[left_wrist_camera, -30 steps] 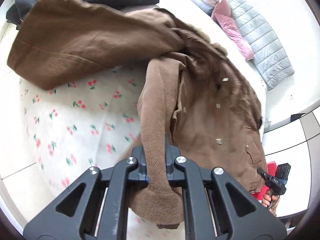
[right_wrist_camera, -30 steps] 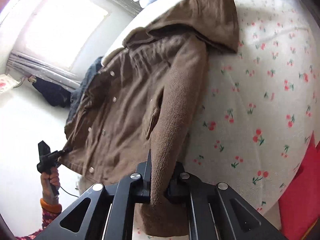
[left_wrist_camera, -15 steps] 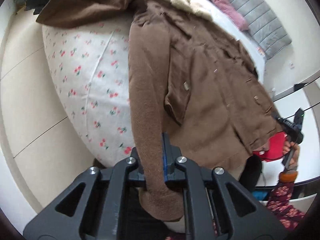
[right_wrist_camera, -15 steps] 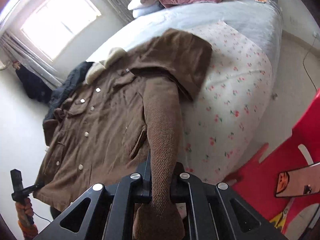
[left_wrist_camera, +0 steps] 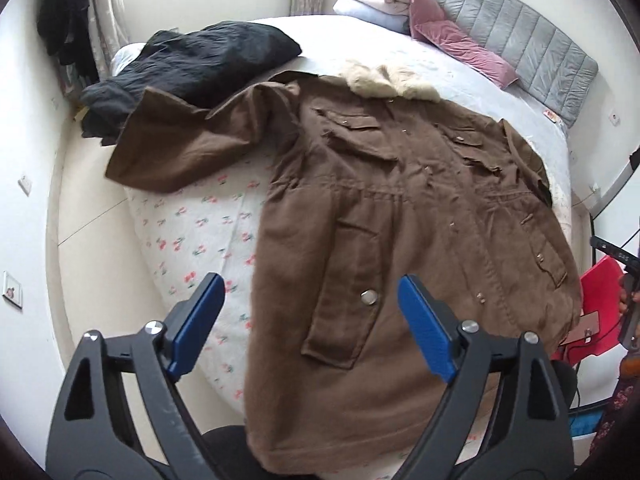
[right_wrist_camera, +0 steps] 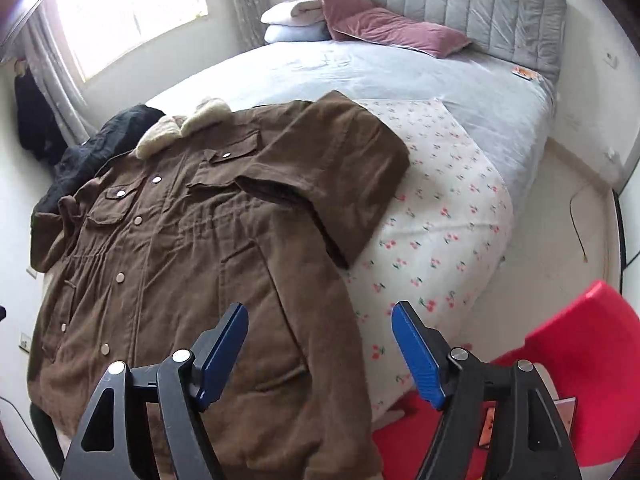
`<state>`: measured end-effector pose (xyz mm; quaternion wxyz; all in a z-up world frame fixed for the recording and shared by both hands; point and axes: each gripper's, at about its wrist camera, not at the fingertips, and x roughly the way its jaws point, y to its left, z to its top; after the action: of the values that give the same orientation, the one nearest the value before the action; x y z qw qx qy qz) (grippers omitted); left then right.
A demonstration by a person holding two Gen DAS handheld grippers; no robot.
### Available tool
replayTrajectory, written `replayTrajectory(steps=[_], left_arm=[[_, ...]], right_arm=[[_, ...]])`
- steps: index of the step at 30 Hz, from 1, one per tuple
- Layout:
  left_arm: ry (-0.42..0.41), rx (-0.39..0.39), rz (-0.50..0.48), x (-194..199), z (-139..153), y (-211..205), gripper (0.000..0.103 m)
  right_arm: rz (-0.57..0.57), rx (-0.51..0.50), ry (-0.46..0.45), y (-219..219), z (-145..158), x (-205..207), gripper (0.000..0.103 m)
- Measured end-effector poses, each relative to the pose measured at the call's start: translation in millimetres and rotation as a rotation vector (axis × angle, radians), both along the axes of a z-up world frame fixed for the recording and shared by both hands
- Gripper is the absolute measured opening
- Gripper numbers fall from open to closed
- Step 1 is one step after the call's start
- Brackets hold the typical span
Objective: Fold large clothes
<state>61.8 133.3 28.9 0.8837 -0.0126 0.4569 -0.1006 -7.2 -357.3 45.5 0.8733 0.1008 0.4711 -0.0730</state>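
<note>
While both jaws stand wide and empty, I log left gripper [left_wrist_camera: 308,320] and right gripper [right_wrist_camera: 318,350] above brown coat [left_wrist_camera: 400,240] on bed [right_wrist_camera: 400,76]; no legible writing.

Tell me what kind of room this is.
A bedroom, almost certainly. There is a bed with a grey padded headboard, pink pillows and a curtained window. A brown coat lies spread across the bed's foot.
</note>
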Motion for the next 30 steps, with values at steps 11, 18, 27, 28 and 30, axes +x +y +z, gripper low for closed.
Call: replayTrajectory(steps=[11,18,27,28,30], left_arm=[[0.08,0.05,-0.24,59.2,-43.9,-140.2,0.091],[0.132,0.096,-0.32,94.0,-65.8,-171.4,0.091],[0.043,0.185,-0.372,128.6,-80.4,-196.7,0.091],[0.035,0.18,-0.378,130.2,-83.4,-198.8,0.091],[0.025,0.174,-0.384,134.0,-91.0,-202.7,0.091]], right_arm=[[0.138,-0.217,0.06,52.6,-60.5,142.2,0.075],[0.084,-0.363,0.008,-1.4,-36.3,177.7,0.006],[-0.4,-0.709,-0.014,-189.2,44.3,222.5,0.004],[-0.433,-0.729,-0.006,-204.9,44.2,228.3,0.004],[-0.49,-0.744,0.035,-237.1,35.3,243.4,0.004]])
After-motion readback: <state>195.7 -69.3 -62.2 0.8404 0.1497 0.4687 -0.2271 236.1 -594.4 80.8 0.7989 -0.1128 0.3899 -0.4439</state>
